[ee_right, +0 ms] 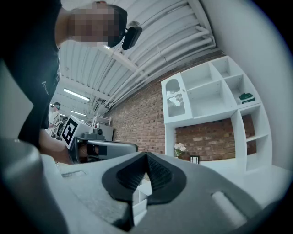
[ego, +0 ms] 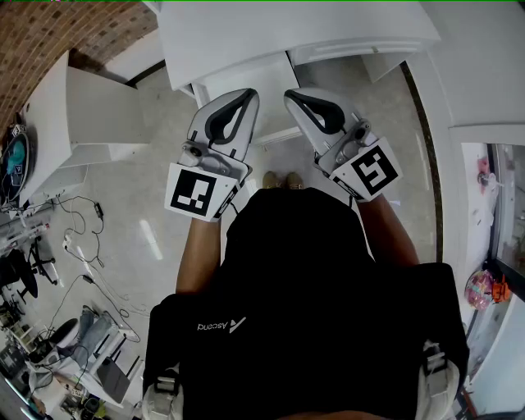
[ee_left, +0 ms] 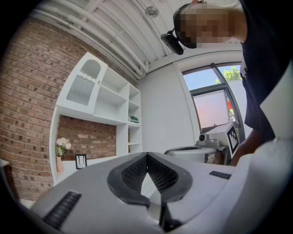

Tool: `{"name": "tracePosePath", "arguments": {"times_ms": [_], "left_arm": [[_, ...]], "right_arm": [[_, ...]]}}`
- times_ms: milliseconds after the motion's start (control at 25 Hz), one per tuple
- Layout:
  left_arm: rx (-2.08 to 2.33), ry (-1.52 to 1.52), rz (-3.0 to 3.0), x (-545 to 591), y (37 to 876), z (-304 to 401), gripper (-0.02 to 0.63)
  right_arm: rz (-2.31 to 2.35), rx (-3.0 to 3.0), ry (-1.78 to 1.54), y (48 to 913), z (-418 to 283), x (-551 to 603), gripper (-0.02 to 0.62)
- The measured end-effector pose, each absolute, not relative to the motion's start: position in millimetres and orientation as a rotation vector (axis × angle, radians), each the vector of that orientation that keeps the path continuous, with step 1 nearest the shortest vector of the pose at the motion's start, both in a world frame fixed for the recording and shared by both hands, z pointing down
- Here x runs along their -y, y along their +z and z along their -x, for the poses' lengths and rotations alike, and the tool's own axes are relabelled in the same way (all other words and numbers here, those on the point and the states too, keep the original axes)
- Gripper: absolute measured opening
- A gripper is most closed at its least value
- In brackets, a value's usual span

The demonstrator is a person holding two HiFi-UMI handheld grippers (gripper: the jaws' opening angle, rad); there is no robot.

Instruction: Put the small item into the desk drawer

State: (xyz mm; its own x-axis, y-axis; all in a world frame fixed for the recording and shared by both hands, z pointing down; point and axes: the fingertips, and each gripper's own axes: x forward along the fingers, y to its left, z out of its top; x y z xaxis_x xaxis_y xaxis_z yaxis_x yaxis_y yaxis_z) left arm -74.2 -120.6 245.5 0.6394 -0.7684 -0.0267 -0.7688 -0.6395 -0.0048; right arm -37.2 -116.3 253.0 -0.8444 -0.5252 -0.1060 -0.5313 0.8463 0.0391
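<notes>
Both jaws pressed together on nothing, the left gripper [ego: 247, 96] and right gripper [ego: 292, 95] hung side by side, tips above the white desk drawer [ego: 243, 75] jutting from the white worktop [ego: 328, 23]; no view showed the small item.

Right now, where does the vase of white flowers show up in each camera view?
Head view: not in it.
Left gripper view: vase of white flowers at lower left, against the brick wall.
Right gripper view: the vase sits just right of centre, low.
Shared landmark: the small picture frame beside it, in both gripper views.
</notes>
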Motion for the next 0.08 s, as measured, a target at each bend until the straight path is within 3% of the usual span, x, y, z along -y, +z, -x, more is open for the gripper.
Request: {"name": "tracePosePath", "arguments": {"times_ms": [80], "left_arm": [[-1.328, 0.036, 2.83, 122.2, 246.3, 77.3, -0.002]], "right_arm": [[0.859, -2.938, 0.104, 256.3, 38.5, 119.1, 0.0]]}}
